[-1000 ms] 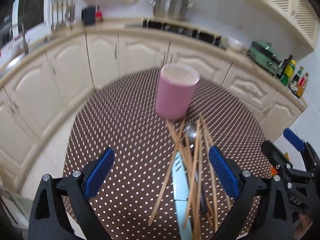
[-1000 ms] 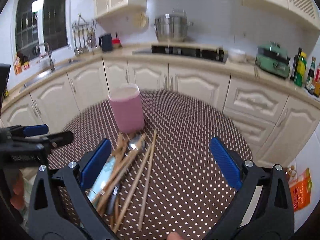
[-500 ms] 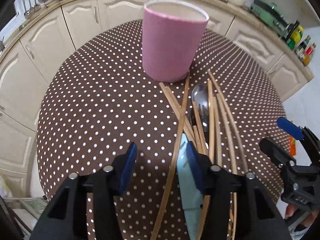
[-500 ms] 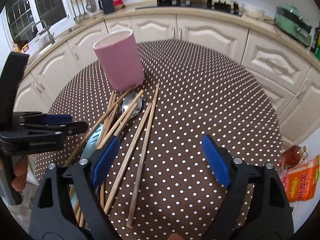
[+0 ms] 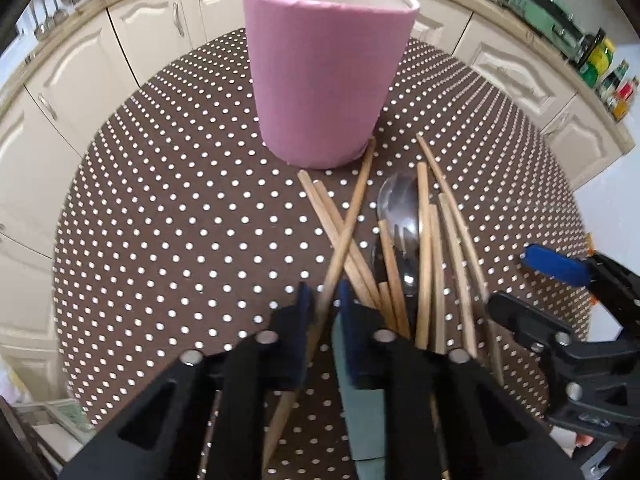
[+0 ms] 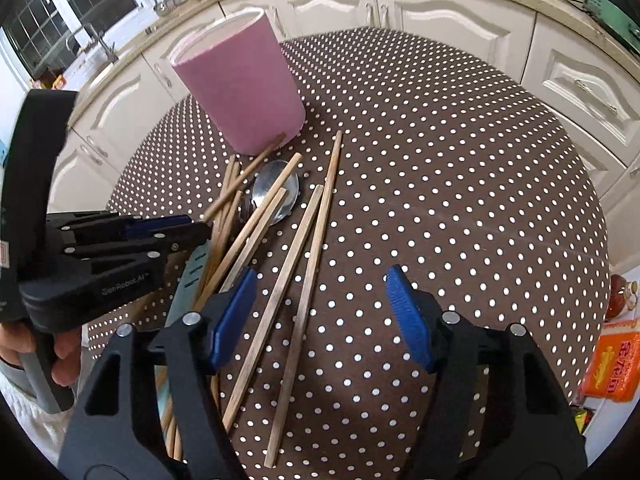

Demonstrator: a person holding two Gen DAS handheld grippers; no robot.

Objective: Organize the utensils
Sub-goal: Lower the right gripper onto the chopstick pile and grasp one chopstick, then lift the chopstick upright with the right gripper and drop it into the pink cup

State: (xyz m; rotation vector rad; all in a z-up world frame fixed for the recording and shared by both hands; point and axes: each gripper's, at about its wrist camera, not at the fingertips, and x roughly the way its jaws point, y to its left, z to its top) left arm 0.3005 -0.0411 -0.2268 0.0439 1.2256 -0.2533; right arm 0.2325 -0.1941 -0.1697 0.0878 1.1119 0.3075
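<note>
chopstick (image 5: 352, 220) clamped between just-closed left gripper (image 5: 325, 300) jaws; right gripper (image 6: 322, 300) jaws closing, parted, straddling two chopsticks (image 6: 296, 280).

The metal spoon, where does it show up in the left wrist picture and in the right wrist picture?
Left wrist view: the metal spoon lies right of centre, bowl up, under wooden chopsticks.
Right wrist view: the spoon lies left of centre, crossed by chopsticks.
Shared landmark: the pink cup stands just beyond the spoon's bowl in both.
</note>
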